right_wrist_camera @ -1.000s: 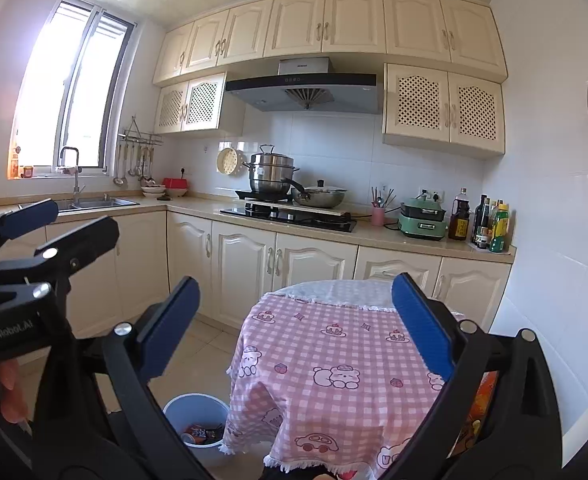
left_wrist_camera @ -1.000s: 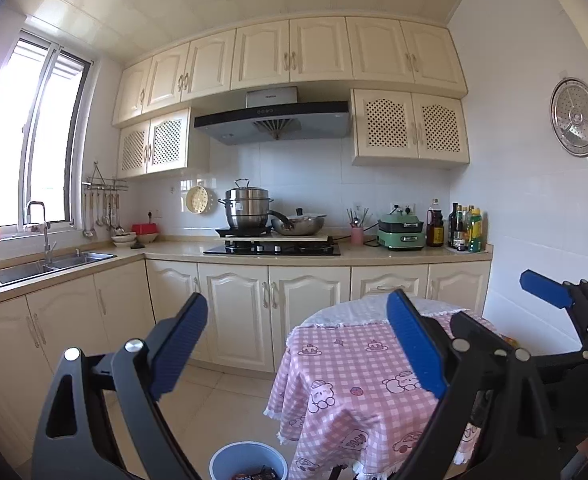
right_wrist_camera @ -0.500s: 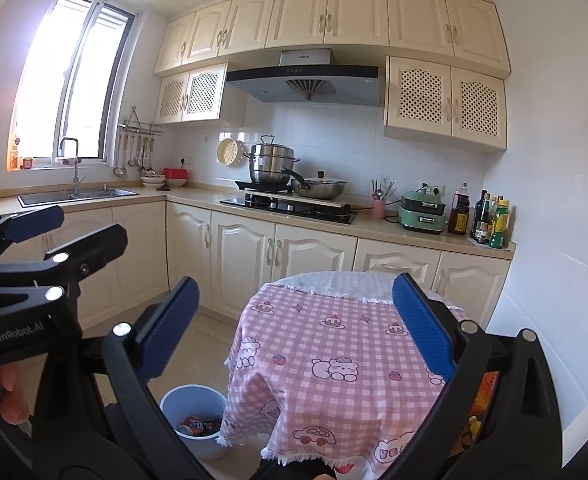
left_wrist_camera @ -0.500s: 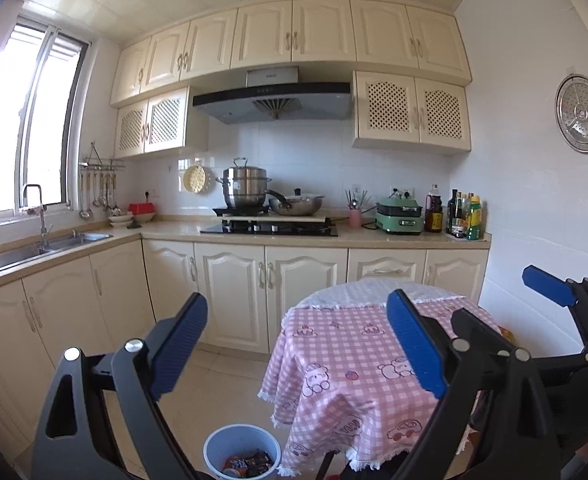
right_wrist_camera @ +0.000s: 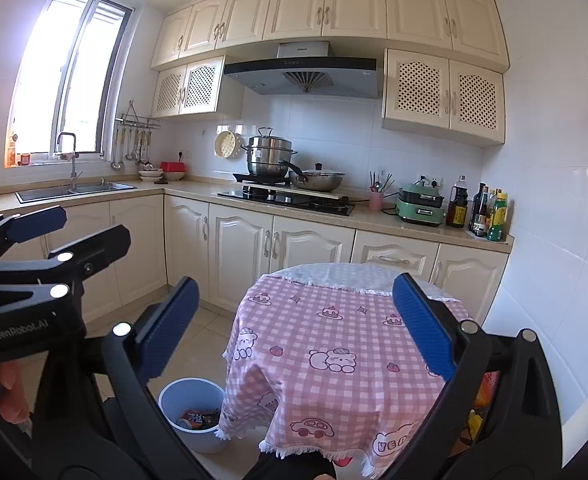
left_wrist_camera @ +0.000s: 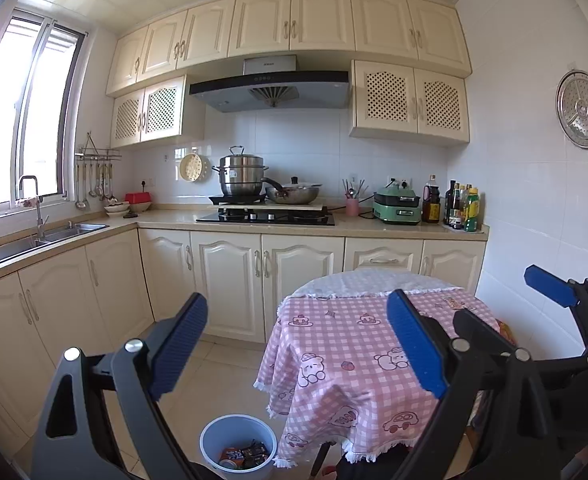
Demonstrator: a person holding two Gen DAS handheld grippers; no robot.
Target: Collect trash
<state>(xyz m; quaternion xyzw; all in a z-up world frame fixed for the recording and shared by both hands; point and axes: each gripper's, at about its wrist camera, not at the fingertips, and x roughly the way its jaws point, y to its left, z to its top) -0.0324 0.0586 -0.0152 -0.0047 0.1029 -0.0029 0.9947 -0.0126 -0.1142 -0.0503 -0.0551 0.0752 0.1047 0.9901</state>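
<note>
A light blue bin (left_wrist_camera: pixel 238 446) (right_wrist_camera: pixel 192 412) stands on the floor left of a round table (left_wrist_camera: pixel 358 344) (right_wrist_camera: pixel 334 340) with a pink checked cloth. Several wrappers and a can lie inside the bin. My left gripper (left_wrist_camera: pixel 298 348) is open and empty, held high in front of the table. My right gripper (right_wrist_camera: pixel 294 326) is open and empty too, beside it on the right. Each gripper shows at the edge of the other's view. Colourful packets (right_wrist_camera: pixel 484 390) show low at the table's right side, partly hidden by a finger.
Cream cabinets and a counter (left_wrist_camera: pixel 254 222) run along the back and left walls, with a sink (left_wrist_camera: pixel 42 236), hob with pots (left_wrist_camera: pixel 270 196), green cooker (left_wrist_camera: pixel 398 204) and bottles (left_wrist_camera: pixel 460 208). White tiled wall at right. Tiled floor (left_wrist_camera: pixel 218 364) lies between the table and left cabinets.
Both views have risen and pulled back a little, so the bin and table sit lower and show more fully. Both grippers stay open and empty.
</note>
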